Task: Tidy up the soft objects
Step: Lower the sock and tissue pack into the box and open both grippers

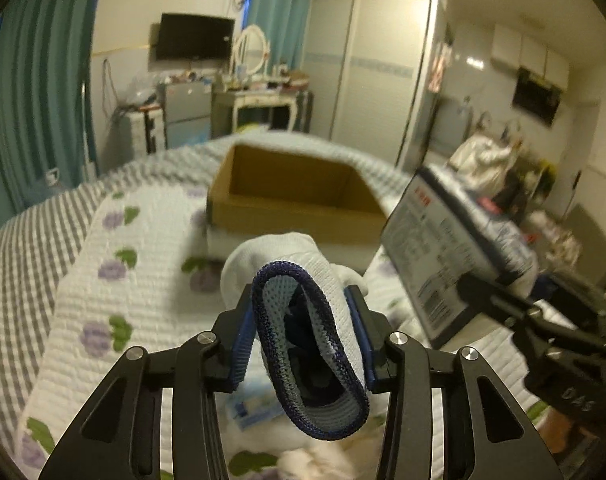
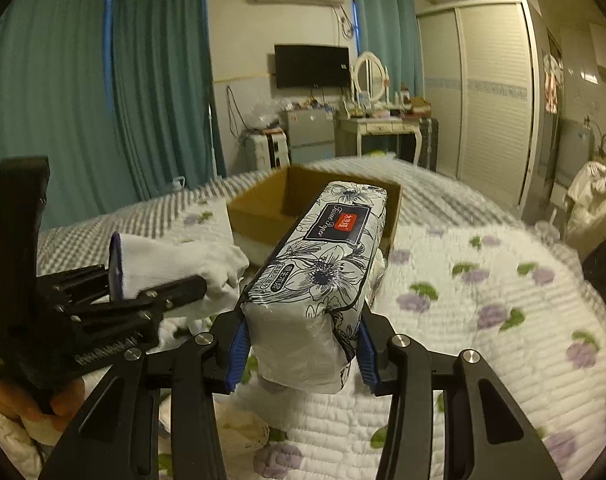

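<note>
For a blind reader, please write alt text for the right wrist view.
The right tongs grip a floral-printed tissue pack above a flowered quilt, pointing toward an open cardboard box. At left, the left tongs hold a white sock.

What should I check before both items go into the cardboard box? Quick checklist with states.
1. Left gripper shut on the white sock: ok, blue fingers press both sides.
2. Right gripper shut on the tissue pack: ok, held at its near end.
3. Cardboard box open on the bed: ok, no lid in the way.
4. Box interior free: cannot tell, floor mostly hidden.
5. Grippers apart from each other: ok, side by side, not touching.
6. Tissue pack fits the box: cannot tell.
</note>
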`<act>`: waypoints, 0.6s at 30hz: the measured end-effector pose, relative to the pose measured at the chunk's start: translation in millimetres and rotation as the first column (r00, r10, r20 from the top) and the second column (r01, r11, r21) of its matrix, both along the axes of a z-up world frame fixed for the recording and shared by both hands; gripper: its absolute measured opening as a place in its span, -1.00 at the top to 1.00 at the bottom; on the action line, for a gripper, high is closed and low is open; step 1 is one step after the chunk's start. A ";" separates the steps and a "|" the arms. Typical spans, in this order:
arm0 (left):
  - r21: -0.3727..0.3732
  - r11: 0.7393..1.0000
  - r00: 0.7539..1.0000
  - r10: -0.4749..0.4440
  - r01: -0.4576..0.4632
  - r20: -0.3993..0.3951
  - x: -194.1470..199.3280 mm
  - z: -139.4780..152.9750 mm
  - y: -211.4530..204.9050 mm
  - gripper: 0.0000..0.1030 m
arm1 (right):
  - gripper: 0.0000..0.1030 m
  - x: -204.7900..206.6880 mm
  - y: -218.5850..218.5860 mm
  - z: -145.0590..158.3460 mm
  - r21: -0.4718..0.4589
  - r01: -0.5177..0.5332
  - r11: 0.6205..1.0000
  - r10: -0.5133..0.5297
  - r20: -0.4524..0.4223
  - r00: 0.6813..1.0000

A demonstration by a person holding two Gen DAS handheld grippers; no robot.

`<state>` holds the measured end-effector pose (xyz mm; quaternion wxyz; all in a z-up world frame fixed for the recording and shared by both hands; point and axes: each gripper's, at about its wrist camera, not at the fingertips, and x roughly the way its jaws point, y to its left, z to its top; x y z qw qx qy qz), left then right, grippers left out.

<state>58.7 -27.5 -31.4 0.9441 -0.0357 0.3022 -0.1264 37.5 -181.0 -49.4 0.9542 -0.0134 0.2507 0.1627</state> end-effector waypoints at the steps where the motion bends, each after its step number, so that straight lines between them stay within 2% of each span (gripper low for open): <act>1: 0.003 1.000 1.000 -0.004 0.004 0.013 1.2 11.5 -1.2 0.19 | 0.14 0.8 -2.4 6.7 0.007 -0.007 1.000 0.007 0.006 1.000; 7: 0.030 0.999 0.996 -0.026 0.024 0.083 30.5 59.8 -8.8 0.19 | 0.14 27.4 -14.4 61.4 0.028 -0.054 0.998 0.052 0.056 0.997; 10: 0.041 0.999 0.995 -0.010 0.006 0.102 59.9 66.5 -10.2 0.19 | 0.14 60.3 -15.7 82.4 0.027 -0.067 0.997 0.064 0.073 0.995; 14: 0.049 0.999 0.996 -0.003 -0.002 0.085 111.9 58.4 -14.5 0.19 | 0.14 111.1 -15.9 87.9 0.037 -0.062 0.997 0.059 0.080 0.995; 18: 0.096 0.995 0.999 0.002 -0.006 0.045 161.7 35.3 -25.8 0.18 | 0.14 164.3 -17.3 65.2 0.061 -0.051 0.997 0.048 0.050 0.998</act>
